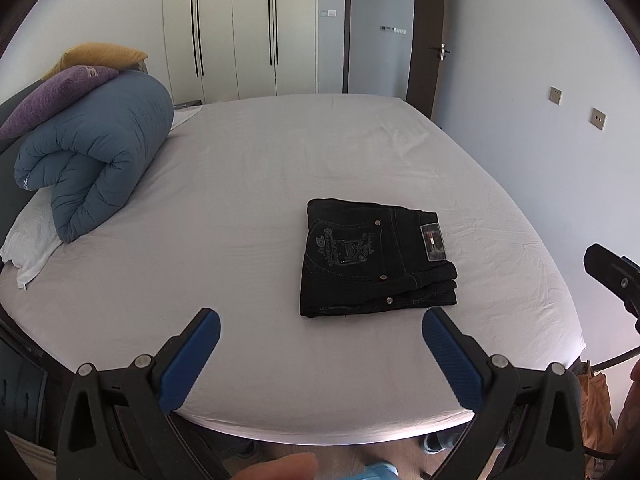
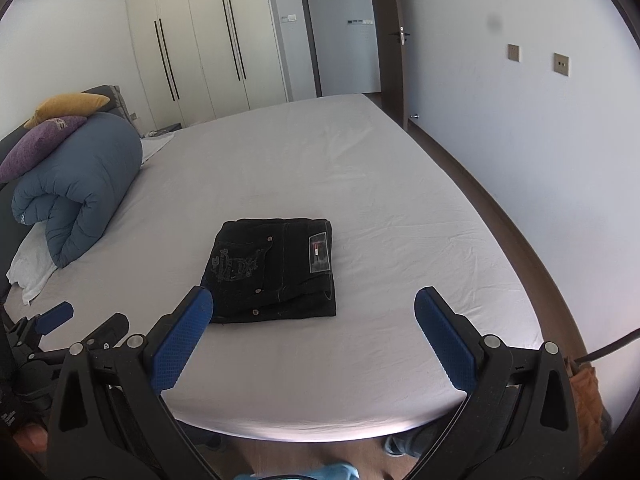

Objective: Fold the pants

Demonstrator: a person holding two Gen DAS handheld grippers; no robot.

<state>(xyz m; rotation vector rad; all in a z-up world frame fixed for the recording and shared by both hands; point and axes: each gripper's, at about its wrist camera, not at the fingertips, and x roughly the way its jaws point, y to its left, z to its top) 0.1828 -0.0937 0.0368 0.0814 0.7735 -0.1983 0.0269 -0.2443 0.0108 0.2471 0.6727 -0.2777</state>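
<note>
Pants (image 1: 378,258) lie folded into a compact black rectangle on the bed (image 1: 248,184), with the back pocket embroidery and the brand patch facing up. In the left wrist view they sit at about 1 o'clock from the left gripper (image 1: 320,320), a little beyond its fingertips and not touching them. In the right wrist view the same pants (image 2: 274,270) lie at about 11 o'clock from the right gripper (image 2: 314,298), and the left blue pad (image 2: 180,340) covers a small part of their near left corner in the picture; I cannot tell if it touches the cloth.

Both grippers are spread wide and hold nothing. They hover above the near edge of the bed.

A rolled blue duvet (image 1: 100,152) rests at 10 o'clock, near the head of the bed, with a purple pillow (image 1: 52,100) and a yellow pillow (image 1: 100,54) on top of it. A white wardrobe (image 1: 240,28) stands at 12 o'clock behind the bed, and a door (image 1: 434,36) is beside it.
</note>
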